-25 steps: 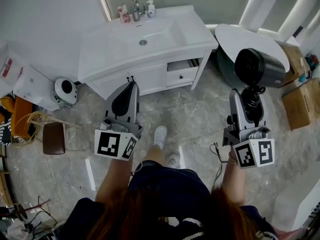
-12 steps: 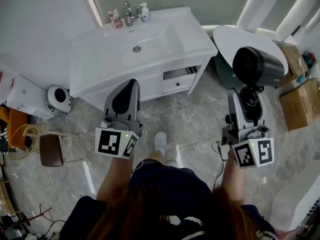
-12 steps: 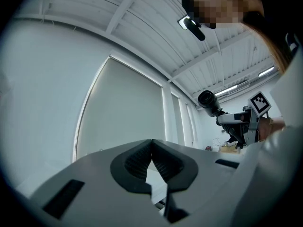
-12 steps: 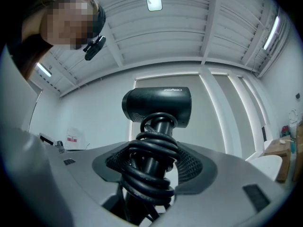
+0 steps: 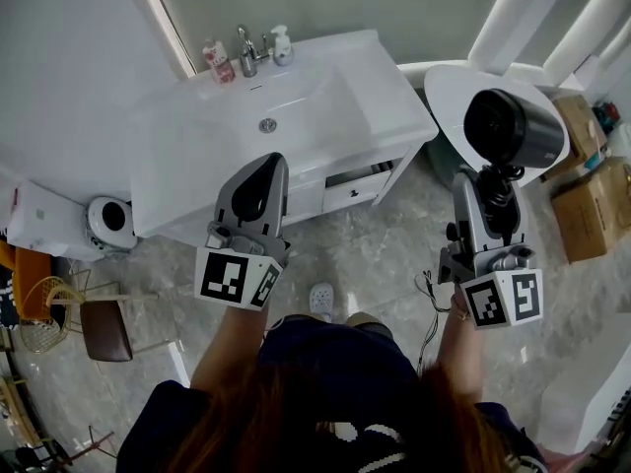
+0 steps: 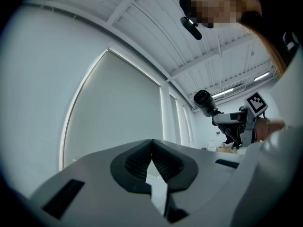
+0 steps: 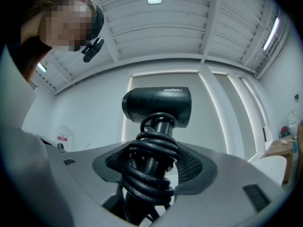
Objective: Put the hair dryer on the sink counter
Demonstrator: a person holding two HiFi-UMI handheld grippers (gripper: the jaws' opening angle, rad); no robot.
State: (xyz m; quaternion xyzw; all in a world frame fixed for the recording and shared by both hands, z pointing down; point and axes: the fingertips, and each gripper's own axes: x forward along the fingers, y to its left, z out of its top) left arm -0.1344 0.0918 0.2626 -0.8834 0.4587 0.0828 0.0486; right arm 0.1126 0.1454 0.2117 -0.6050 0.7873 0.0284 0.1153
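Note:
A black hair dryer (image 5: 511, 131) stands upright in my right gripper (image 5: 487, 197), its cord wound round the handle. In the right gripper view the jaws are shut on that handle and cord (image 7: 150, 169), with the dryer's head (image 7: 157, 106) above them. My left gripper (image 5: 258, 187) is shut and empty, its tips touching in the left gripper view (image 6: 152, 143); it hangs over the front edge of the white sink counter (image 5: 385, 101). The dryer is held to the right of the counter, over a round white table (image 5: 449, 77).
The counter has a basin (image 5: 267, 124), a faucet (image 5: 245, 49) and two bottles (image 5: 282, 43) at the back. A vanity drawer (image 5: 353, 179) stands slightly open. A small round appliance (image 5: 105, 221), a brown stool (image 5: 104, 327) and cardboard boxes (image 5: 592, 200) sit on the marble floor.
The person has stepped closer: the counter has moved nearer in the head view, and the left gripper now overlaps its front edge. The right gripper keeps the dryer upright as before.

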